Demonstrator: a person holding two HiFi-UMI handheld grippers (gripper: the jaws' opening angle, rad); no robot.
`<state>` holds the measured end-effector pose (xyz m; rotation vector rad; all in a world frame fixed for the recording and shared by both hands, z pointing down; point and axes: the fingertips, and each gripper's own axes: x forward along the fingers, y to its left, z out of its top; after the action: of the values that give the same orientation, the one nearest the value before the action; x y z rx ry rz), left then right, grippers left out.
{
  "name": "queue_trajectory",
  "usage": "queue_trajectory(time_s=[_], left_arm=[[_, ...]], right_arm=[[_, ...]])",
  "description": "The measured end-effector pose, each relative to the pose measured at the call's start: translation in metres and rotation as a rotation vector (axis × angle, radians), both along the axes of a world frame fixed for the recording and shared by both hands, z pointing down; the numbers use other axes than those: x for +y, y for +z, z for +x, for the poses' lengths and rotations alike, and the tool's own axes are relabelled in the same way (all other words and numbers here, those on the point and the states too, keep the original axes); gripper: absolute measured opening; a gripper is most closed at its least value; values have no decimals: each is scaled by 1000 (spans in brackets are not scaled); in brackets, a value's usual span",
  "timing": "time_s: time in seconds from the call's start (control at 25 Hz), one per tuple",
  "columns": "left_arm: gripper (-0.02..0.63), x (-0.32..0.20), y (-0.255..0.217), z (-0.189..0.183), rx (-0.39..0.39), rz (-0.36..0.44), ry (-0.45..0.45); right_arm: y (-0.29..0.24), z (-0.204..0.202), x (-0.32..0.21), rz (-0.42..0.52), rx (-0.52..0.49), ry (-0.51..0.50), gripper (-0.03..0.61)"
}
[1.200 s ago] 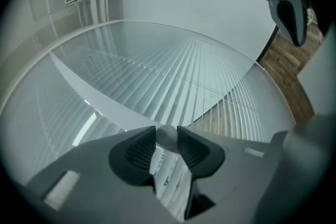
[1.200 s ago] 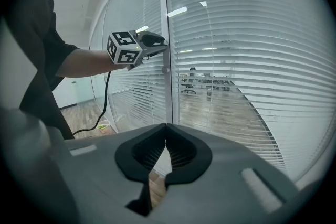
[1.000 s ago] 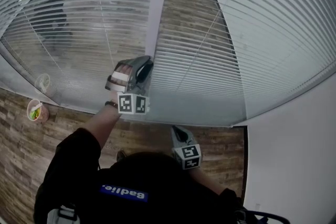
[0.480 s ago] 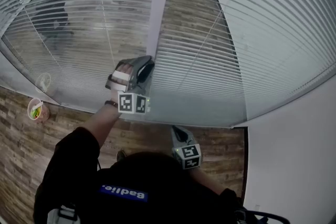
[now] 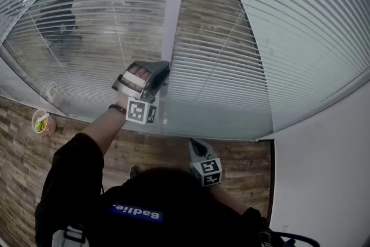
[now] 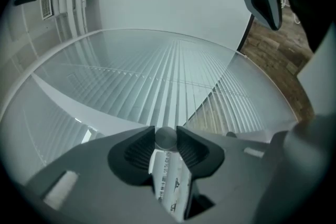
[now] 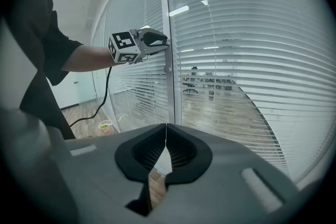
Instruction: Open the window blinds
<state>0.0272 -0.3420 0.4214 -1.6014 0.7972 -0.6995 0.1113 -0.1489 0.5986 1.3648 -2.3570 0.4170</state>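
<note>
The window blinds hang as thin white slats on both sides of a pale upright frame post. The slats are tilted partly apart, so the room behind shows through. My left gripper reaches level to the post and is shut on a small round knob, which sits between its two dark pads. The same gripper shows against the post in the right gripper view. My right gripper hangs lower and nearer my body, shut with nothing in it.
A bowl with green food stands on the wood floor at the left, below the glass. A black cable hangs down under my left arm. A white wall closes the right side.
My left gripper has rolled on the knob, and its marker cube has swung a little up and to the left. The right gripper has stayed where it was.
</note>
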Motion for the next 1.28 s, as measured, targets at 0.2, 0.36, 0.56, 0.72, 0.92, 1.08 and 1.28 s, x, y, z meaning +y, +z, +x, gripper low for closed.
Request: queue_trajectory(time_s=[0.2, 0.36, 0.56, 0.72, 0.92, 1.08, 1.28], left_arm=[[115, -2, -1, 0, 110, -47, -33], [115, -2, -2, 0, 153, -66, -43], [117, -3, -4, -1, 217, -92, -56], [117, -3, -6, -1, 284, -121, -74], [118, -4, -6, -2, 339, -149, -87], [120, -5, -7, -3, 390, -176, -90], [123, -4, -7, -2, 376, -191, -70]], right_arm=[[0, 2, -1, 3, -1, 5, 3], [0, 2, 0, 1, -3, 6, 3], [0, 2, 0, 0, -5, 7, 3], [-1, 1, 0, 0, -8, 7, 3], [0, 2, 0, -2, -7, 5, 3], [0, 2, 1, -2, -9, 3, 3], [-1, 2, 2, -5, -10, 2, 5]])
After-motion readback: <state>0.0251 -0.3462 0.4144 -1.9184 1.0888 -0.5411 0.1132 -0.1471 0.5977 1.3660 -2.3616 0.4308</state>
